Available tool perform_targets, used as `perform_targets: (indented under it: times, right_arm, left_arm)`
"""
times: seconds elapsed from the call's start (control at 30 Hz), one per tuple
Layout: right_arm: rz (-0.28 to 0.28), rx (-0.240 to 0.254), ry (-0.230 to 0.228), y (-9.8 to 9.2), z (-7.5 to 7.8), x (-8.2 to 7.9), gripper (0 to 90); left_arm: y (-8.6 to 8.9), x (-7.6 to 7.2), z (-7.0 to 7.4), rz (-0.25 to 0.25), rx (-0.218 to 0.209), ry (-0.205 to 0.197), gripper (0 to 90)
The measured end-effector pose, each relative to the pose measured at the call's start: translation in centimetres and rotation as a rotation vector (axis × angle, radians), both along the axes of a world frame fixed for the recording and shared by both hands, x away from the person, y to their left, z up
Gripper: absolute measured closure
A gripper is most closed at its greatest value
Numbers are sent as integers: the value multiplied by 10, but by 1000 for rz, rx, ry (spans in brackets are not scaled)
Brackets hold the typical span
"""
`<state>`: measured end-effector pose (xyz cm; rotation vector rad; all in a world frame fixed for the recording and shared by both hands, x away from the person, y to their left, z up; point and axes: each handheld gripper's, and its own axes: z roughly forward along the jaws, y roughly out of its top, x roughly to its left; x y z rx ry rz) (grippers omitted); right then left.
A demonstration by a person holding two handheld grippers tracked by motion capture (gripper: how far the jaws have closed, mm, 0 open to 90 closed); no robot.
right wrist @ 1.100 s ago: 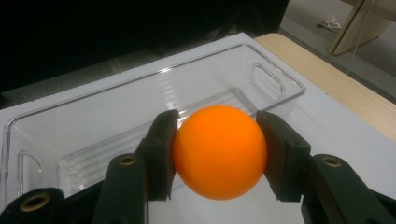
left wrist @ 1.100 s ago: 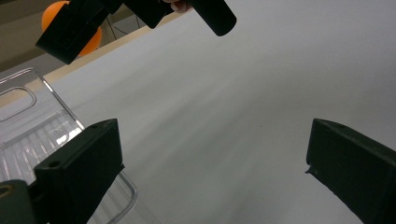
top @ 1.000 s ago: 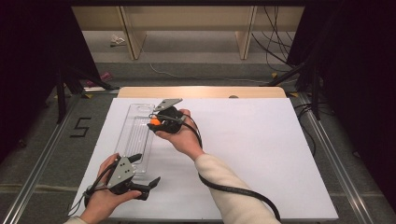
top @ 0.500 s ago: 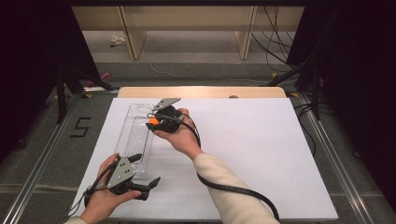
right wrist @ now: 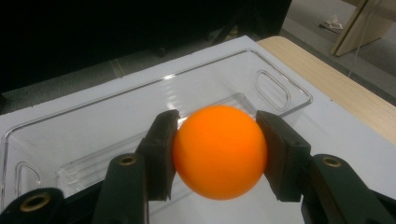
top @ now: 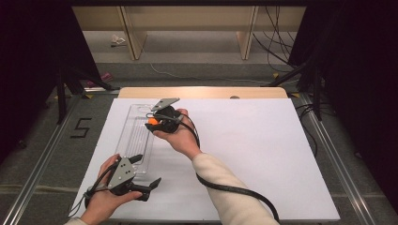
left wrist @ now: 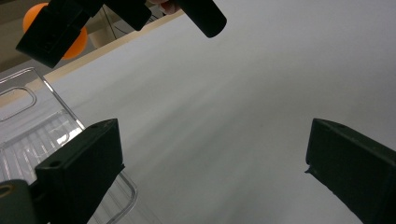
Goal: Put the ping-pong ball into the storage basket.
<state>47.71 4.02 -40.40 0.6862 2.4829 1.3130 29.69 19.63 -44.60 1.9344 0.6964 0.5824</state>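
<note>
A: Where is the ball [right wrist: 219,151] right now?

B: Pinched between the two fingers [right wrist: 161,154] of the right gripper [top: 157,123], one pad on each side, held in the air over the far end of the clear tray [top: 136,140]. From above, the orange of it shows just under the hand.

A: And the left gripper [top: 148,177]?

B: It sits low at the near end of the tray, fingers spread wide with nothing between them, resting near the white counter [top: 263,154].

A: So the step looks like setting the ball into the tray?

B: That is my reading. To do it well, I would bring the ball down over the ribbed floor of the tray, away from the handle slot at the end, and let go only once it nearly touches the plastic. A ball dropped from height will bounce or roll out.

A: Anything for the left side?

B: It could steady the tray's near rim, since that light plastic may slide on the paper.
</note>
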Motion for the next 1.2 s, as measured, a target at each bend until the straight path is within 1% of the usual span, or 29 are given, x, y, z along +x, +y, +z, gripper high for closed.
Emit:
perform_targets:
  times: [0.43, 1.2]
  right_arm:
    - [7, -3, -1, 9, 0, 0, 515]
    - [15, -7, 0, 19, 1, 2, 515]
  left_arm:
    - [0, 0, 0, -1, 2, 0, 35]
    - [0, 0, -1, -1, 7, 1, 37]
